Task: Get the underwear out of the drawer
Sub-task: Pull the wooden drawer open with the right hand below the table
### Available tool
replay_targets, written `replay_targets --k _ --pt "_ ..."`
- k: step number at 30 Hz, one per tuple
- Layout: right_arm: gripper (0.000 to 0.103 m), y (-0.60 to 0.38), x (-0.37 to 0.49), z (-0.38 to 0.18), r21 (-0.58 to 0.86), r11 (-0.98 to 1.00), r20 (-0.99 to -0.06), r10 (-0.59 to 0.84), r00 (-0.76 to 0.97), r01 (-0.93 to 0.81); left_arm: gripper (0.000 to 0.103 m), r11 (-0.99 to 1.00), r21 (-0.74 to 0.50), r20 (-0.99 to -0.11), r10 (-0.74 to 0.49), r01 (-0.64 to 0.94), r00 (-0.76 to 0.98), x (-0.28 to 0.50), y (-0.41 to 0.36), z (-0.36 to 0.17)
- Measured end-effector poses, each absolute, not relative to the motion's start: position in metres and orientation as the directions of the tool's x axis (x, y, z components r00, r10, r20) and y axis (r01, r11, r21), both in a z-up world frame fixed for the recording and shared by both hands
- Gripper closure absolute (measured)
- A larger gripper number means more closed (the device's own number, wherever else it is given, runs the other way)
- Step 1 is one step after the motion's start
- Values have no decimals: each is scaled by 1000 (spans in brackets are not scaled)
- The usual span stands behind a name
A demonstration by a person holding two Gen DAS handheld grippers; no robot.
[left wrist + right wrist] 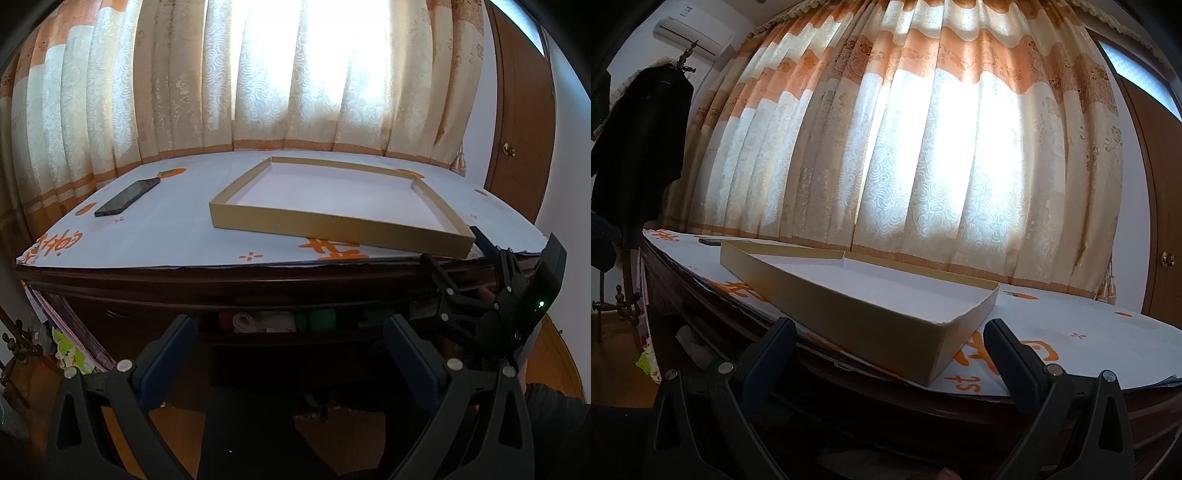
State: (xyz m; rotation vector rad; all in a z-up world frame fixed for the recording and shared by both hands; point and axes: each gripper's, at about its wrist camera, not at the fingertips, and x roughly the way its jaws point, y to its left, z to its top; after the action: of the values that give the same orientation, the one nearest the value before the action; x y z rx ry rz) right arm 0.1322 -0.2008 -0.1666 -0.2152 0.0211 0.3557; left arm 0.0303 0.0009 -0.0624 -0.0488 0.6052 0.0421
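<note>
A dark wooden table (258, 280) stands before sunlit curtains (295, 74). On its paper cover lie a shallow cardboard tray (343, 227), probably waiting to receive clothes, and a black phone (127, 196). Beneath the top, a drawer (295, 338) is pulled slightly open; folded underwear (264, 322), white beside green, shows in the gap. The left gripper (291, 354) faces it, jaws wide and empty. The right gripper (890, 354), jaws also wide, hovers at the table's right edge.
</note>
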Motion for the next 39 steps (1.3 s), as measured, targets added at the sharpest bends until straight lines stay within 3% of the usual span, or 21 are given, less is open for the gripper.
replay_targets --k 19,39 --pt "1 -207 122 -165 -208 929 -93 294 951 -307 0 998 -37 -574 17 -46 819 27 -5 -63" --pt "1 -206 103 -168 -229 923 -196 268 943 -310 0 998 -53 -570 -9 -26 822 24 -5 -61"
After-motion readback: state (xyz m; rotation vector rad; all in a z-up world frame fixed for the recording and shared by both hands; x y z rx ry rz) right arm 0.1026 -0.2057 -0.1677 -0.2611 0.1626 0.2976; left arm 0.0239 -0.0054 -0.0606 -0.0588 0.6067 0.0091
